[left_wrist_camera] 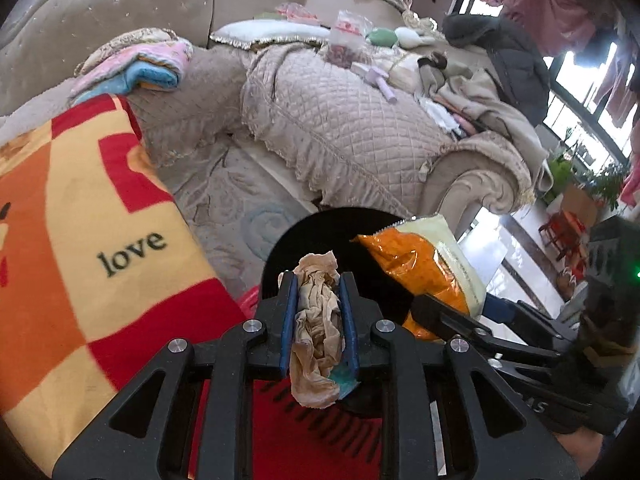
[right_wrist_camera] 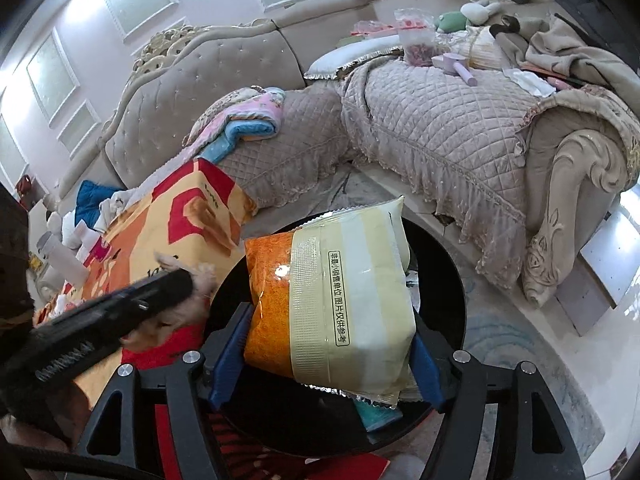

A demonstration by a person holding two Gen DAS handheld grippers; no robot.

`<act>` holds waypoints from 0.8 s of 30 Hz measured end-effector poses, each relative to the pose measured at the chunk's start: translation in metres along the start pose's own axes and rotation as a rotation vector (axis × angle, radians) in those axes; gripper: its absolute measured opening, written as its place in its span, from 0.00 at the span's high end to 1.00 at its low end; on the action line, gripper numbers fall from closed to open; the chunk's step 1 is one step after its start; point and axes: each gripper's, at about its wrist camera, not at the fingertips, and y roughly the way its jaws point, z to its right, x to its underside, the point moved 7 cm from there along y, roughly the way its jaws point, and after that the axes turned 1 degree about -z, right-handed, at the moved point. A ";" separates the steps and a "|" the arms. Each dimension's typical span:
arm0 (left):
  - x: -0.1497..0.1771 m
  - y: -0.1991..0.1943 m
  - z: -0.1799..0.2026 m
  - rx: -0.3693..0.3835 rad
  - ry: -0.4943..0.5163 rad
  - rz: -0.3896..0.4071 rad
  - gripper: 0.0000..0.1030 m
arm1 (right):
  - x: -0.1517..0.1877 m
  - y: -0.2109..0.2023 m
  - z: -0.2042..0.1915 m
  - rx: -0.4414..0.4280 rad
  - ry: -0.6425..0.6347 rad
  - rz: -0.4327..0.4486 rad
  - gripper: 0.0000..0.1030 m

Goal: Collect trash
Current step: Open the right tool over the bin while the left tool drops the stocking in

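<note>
My left gripper (left_wrist_camera: pixel 318 280) is shut on a crumpled beige tissue (left_wrist_camera: pixel 318 320) and holds it over the black round bin (left_wrist_camera: pixel 288 240). My right gripper (right_wrist_camera: pixel 326 320) is shut on an orange and pale yellow snack bag (right_wrist_camera: pixel 332 300) and holds it above the same bin (right_wrist_camera: pixel 444 280). In the left wrist view the snack bag (left_wrist_camera: pixel 416 264) and the right gripper (left_wrist_camera: pixel 452 316) sit just right of the tissue. In the right wrist view the left gripper (right_wrist_camera: pixel 172 284) reaches in from the left, with a bit of tissue (right_wrist_camera: pixel 204 276) showing at its tip.
A quilted beige sofa (left_wrist_camera: pixel 340 120) with clothes, a purple tube (left_wrist_camera: pixel 384 88) and bags stands behind the bin. An orange and red "love" blanket (left_wrist_camera: pixel 80 220) lies to the left. A patterned rug (right_wrist_camera: pixel 520 352) covers the floor. A carved sofa arm (right_wrist_camera: pixel 568 184) is to the right.
</note>
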 end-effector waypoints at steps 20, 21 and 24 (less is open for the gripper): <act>0.019 -0.068 -0.053 -0.054 -0.110 0.087 0.42 | -0.006 -0.011 -0.007 -0.046 0.094 0.048 0.25; 0.025 -0.074 -0.059 -0.063 -0.118 0.089 0.42 | -0.006 -0.013 -0.013 -0.049 0.085 0.055 0.24; 0.044 -0.092 -0.076 -0.088 -0.145 0.094 0.42 | -0.006 -0.014 -0.030 -0.040 0.046 0.070 0.24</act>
